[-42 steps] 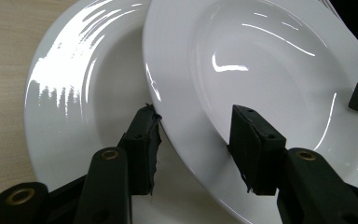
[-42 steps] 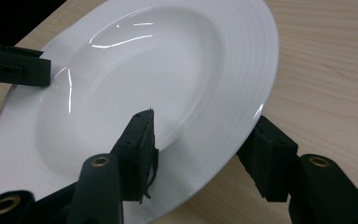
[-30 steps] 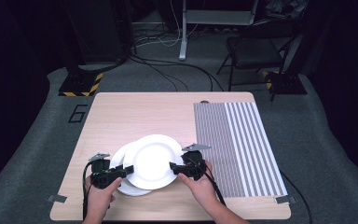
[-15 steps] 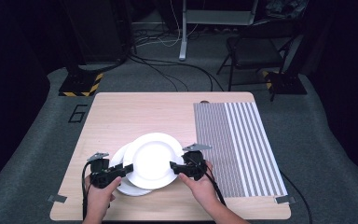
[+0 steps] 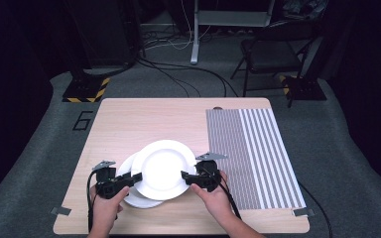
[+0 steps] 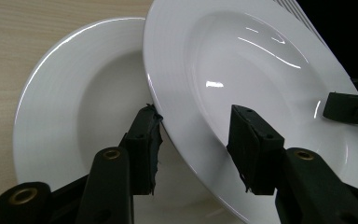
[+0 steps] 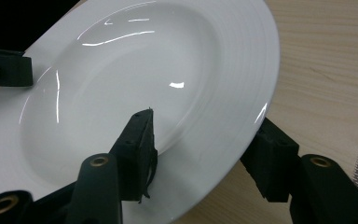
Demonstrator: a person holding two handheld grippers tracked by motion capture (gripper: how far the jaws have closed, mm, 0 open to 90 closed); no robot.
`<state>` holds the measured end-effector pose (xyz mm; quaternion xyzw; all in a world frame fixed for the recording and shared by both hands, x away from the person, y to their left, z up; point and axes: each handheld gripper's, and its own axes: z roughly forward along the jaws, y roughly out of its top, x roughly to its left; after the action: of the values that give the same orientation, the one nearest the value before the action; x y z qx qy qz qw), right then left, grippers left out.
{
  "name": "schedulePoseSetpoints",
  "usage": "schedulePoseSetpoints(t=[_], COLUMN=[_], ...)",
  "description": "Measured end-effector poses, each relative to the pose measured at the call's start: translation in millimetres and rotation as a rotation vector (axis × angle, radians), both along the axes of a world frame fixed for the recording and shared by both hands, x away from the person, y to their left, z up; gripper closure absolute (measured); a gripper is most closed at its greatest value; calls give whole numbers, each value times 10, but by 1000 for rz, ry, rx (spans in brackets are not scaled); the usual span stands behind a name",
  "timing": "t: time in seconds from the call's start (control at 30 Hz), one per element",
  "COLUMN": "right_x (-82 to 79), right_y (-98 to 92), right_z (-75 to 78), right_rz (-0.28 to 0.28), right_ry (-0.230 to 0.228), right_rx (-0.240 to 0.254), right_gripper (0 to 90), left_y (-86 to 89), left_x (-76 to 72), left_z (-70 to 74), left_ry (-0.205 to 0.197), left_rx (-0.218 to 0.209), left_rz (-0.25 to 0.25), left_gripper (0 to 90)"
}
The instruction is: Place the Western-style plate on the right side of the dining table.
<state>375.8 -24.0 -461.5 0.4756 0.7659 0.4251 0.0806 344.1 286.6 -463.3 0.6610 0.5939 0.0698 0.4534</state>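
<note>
Two round, white, glossy ceramic plates with deep wells and broad rims, overlapping near the front edge of a pale wooden table [image 5: 144,119]. Upper plate [image 5: 161,168] apparently raised and shifted rightward over the lower plate [image 5: 135,199], the latter flat on the wood and peeking out at the left and front. Held from opposite sides: left gripper [image 5: 136,177], black and two-jawed, at the upper plate's left rim; right gripper [image 5: 184,174], likewise black, at its right rim, directly across. In the left gripper view, upper plate [image 6: 242,65] slanting through the left gripper [image 6: 193,126], one jaw tucked under the rim's edge, the other laid on the glazed face, about half open and clamped on that rim, by the look of it; lower plate [image 6: 74,107] beyond and below, apart from the jaws. In the right gripper view, much the same mirrored: right gripper [image 7: 205,135] partly open and pinching the upper plate [image 7: 135,79], one jaw in the well, the other beneath the rim over bare wood. Line of grip running left to right through the plate's centre, so probably balanced between both hands; no long axis on a round dish. Grey-and-white striped rectangular mat [image 5: 250,148] to the right, just beside the right gripper and well apart from the left; lower plate nearer the left gripper. Likely next: lifting clear with both hands level, neither side dipping.
</note>
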Motion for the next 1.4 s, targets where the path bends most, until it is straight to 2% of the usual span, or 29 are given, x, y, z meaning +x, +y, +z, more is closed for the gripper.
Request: schedulePoseSetpoints(t=[0.33,0.43,0.53,0.63,0.67,0.8,0.97,1.1,1.4], right_x=[-17,-22,-23,-12,6,38,74,108,180], right_y=[-92,-126,-178,-203,-209,-220,-236,-247,-363], right_z=[9,24,58,78,102,154,237,264,337], right_rz=[-30,-37,-60,-71,-85,-79,-69,-69,-87], right_ry=[6,-2,-6,-8,-5,7,-6,2,-10], right_rx=[7,6,5,12,26,32,30,48,58], right_gripper=[460,460,472,472,472,473,479,479,480], left_y=[-82,-107,-154,-178,-167,-163,-159,-160,-284], left_x=[62,93,116,128,139,171,193,229,340], left_z=[31,44,71,94,107,178,223,279,341], left_ry=[5,-2,-5,-6,-9,-18,-29,-40,-53], left_rx=[-14,-4,-10,-22,-19,-40,-42,-44,-54], left_rz=[-32,-47,-59,-52,-63,-57,-59,-58,-63], left_gripper=[545,558,568,565,567,568,570,575,583])
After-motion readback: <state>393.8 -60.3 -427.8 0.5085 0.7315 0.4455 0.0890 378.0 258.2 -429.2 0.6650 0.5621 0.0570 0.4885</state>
